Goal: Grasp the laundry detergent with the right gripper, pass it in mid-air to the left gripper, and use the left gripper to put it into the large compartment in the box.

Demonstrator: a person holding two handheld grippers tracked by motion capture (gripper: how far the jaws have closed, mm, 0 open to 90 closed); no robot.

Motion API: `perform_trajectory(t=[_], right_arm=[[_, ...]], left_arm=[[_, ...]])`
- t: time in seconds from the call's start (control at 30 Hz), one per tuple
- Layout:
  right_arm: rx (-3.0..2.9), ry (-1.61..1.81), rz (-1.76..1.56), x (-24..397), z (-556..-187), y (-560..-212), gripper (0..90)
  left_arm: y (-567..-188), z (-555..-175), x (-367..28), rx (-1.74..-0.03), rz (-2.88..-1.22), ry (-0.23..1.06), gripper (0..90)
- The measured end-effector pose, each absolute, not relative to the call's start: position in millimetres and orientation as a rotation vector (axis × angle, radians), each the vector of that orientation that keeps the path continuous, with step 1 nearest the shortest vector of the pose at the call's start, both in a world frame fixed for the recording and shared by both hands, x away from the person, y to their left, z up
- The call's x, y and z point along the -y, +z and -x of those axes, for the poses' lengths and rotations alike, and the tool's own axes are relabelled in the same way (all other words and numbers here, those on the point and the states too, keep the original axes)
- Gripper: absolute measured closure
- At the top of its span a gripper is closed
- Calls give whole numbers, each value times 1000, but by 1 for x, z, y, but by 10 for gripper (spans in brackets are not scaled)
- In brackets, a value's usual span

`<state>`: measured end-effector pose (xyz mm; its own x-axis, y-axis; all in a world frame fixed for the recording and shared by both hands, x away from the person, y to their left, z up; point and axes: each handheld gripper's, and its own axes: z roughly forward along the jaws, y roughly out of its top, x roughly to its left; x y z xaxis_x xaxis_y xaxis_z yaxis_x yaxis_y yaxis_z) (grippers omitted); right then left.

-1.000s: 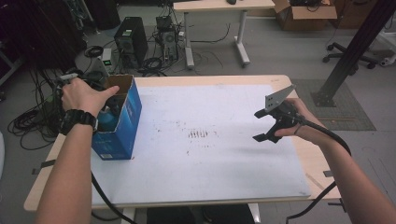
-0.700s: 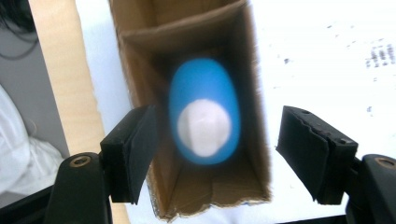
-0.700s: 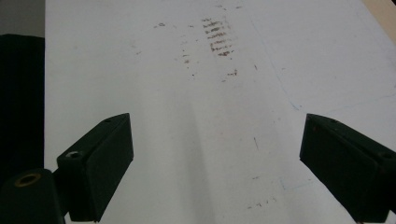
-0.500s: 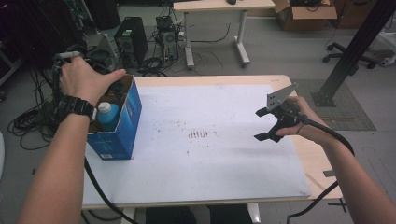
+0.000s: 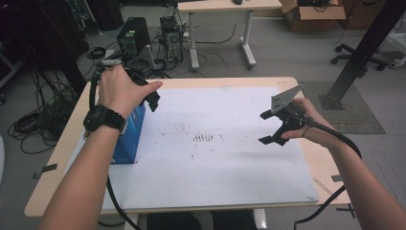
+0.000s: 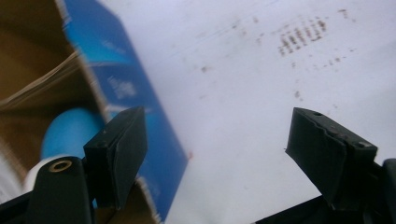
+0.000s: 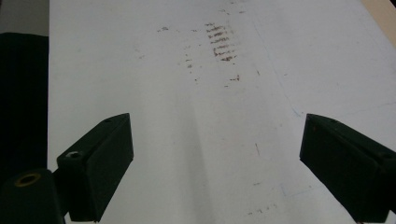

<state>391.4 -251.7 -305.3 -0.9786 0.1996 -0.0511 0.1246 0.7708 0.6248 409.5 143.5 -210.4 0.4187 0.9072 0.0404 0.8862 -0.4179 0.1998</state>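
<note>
A blue cardboard box (image 5: 128, 142) stands open at the left edge of the white mat (image 5: 225, 167). My left gripper (image 5: 152, 99) hovers over the box's far right corner, and the hand covers most of it. In the left gripper view its jaws (image 6: 215, 121) have just been opening, with nothing between them. The box wall (image 6: 126, 88) lies below left, and a blue-and-white rounded thing (image 6: 67, 135) sits inside. My right gripper (image 5: 265, 128) hangs above the mat's right side. Its jaws (image 7: 217, 128) are open and empty.
Brown smudges (image 5: 205, 138) mark the middle of the mat. The wooden table edge (image 5: 321, 158) shows on the right. Beyond the table are computer towers (image 5: 131, 40), tangled cables, a second desk (image 5: 220, 7) and a black post (image 5: 366, 48).
The left hand has lifted out of the blue box and moved right and away, and its jaws have opened. The blue thing stays in the box. The right gripper has not moved.
</note>
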Motion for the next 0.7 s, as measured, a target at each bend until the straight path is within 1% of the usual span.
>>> perform_trajectory(t=[0.1,0.3,0.37,0.5,0.53,0.6,0.7], right_arm=[[-2850,989,-261,252,-391,-305,99],[-2847,985,-270,255,-390,-305,99],[-2845,986,-270,256,-390,-305,99],[-2846,985,-269,256,-390,-304,99],[-2846,987,-267,256,-390,-304,99],[-2846,986,-267,256,-390,-304,99],[-2849,983,-275,256,-390,-304,99]], left_arm=[[-219,-410,-127,-1540,-2556,183,172],[-232,-408,-103,-1476,-2612,157,134],[-234,-408,-98,-1457,-2615,151,102],[-237,-408,-92,-1431,-2626,150,88],[-238,-407,-91,-1426,-2621,142,69],[-240,-406,-87,-1384,-2635,130,59],[-243,-405,-84,-1371,-2627,121,55]])
